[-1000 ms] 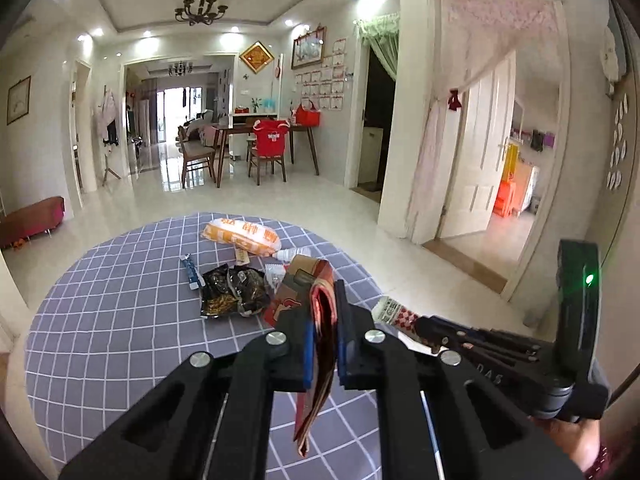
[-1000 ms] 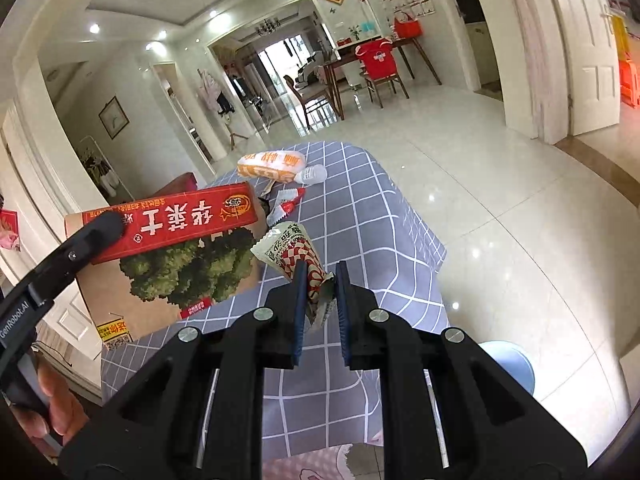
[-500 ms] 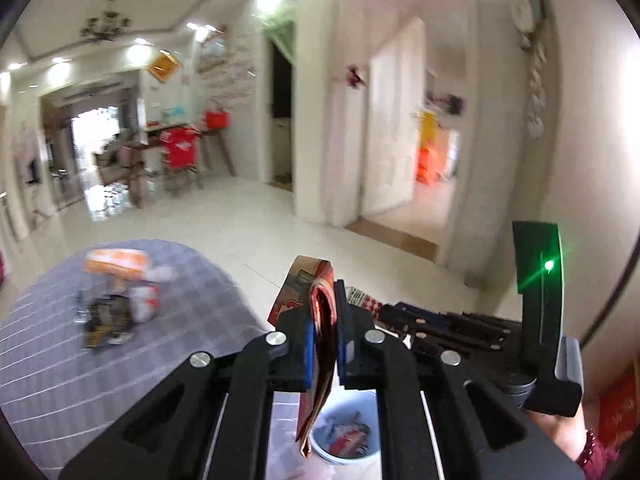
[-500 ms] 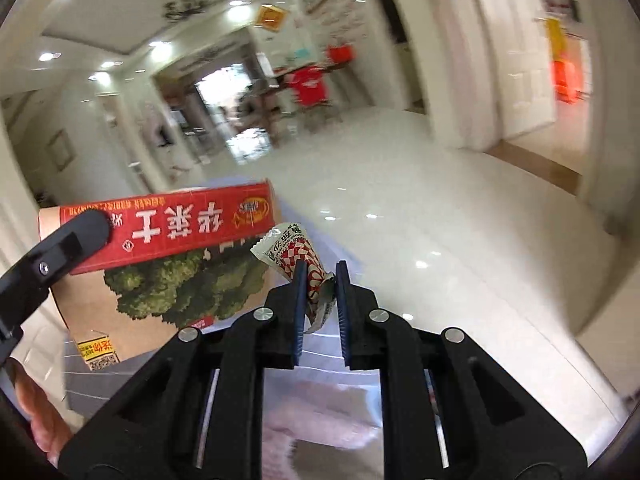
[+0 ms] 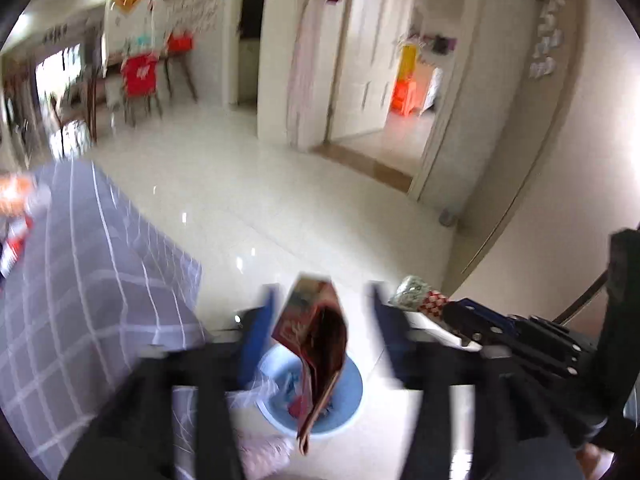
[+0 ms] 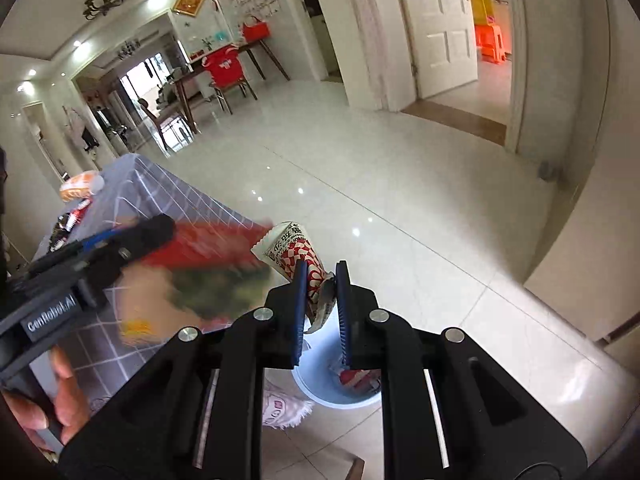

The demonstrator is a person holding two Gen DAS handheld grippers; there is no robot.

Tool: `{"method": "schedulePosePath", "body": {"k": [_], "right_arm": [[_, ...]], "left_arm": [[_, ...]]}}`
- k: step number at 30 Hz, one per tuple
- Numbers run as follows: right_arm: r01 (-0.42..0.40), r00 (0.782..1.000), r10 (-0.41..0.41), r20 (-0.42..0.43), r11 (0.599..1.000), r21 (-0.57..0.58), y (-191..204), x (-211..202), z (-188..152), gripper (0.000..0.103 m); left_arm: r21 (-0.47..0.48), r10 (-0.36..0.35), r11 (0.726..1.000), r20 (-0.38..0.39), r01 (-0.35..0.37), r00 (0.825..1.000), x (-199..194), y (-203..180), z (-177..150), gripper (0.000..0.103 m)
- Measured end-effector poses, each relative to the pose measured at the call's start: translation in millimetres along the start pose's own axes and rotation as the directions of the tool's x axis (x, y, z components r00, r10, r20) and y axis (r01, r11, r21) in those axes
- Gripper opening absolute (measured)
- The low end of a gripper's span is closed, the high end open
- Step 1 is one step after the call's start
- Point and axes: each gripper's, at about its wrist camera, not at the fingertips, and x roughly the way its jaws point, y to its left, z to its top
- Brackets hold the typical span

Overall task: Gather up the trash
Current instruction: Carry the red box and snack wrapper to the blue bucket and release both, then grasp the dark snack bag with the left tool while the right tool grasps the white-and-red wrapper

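Flat red carton (image 5: 316, 344) loose between parted left tongs (image 5: 320, 320); crinkled checkered wrapper (image 6: 298, 252) pinched in right tongs (image 6: 322, 304)

Black right gripper (image 6: 322, 280), blue pads (image 6: 298, 312), silver screws, white "GenRobot.AI" lettering.

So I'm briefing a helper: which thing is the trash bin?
Start at the grey checked tablecloth. On the white floor beside its hanging edge stands the bin, right under both grippers. It is the only pale blue round tub, with wrappers inside.
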Motion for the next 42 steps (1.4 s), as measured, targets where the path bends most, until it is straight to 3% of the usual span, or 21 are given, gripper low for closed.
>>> {"method": "schedulePosePath", "body": {"k": [3,9,19,22,24,25,26,36,42], "right_arm": [[0.005,1.0,-0.005,-0.024,1.0,0.003,-2.2,10.1,-4.2,0.014],[-0.004,0.998,0.004,-0.055,1.0,-0.006,6.0,21.8,-9.1,0.014],[-0.032,0.998,0.031,-0.051,0.999,-0.017,21.3,26.9,-2.2,0.015],[-0.039,0.999,0.039,-0.03,0.999,-0.003,24.5,27.2,0.5,0.021],[-0.047,0.999,0.047,-0.022,0.999,0.012,23.8,29.5,2.3,0.033],[-0.049,0.998,0.05,-0.028,0.998,0.025,23.3,31.4,2.9,0.05],[-0.051,0.998,0.052,-0.027,0.998,0.035,23.3,31.7,3.2,0.053],[-0.093,0.996,0.093,0.0,0.995,-0.021,54.0,12.6,9.2,0.053],[-0.151,0.988,0.154,0.031,0.984,-0.091,94.1,-2.2,21.4,0.053]], "left_arm": [[-0.041,-0.009,0.999,-0.03,0.008,0.999,9.5,13.7,-8.9,0.07],[-0.029,0.063,0.997,-0.054,-0.065,0.997,12.4,16.1,-16.6,0.07],[-0.012,0.129,0.991,-0.052,-0.13,0.99,-11.5,20.0,-14.7,0.071],[-0.018,0.151,0.988,-0.045,-0.152,0.987,-17.0,25.7,-11.6,0.075],[-0.028,0.177,0.983,-0.05,-0.179,0.983,-21.1,30.7,-9.7,0.075],[-0.036,0.182,0.982,-0.054,-0.184,0.982,-22.8,33.0,-7.9,0.075],[-0.045,0.183,0.982,-0.057,-0.186,0.981,-25.4,35.9,-7.8,0.075],[-0.115,0.183,0.975,-0.067,-0.19,0.981,-53.3,67.5,-2.3,0.077],[-0.16,0.221,0.961,-0.041,-0.224,0.975,-77.8,85.3,-0.8,0.078]]}}
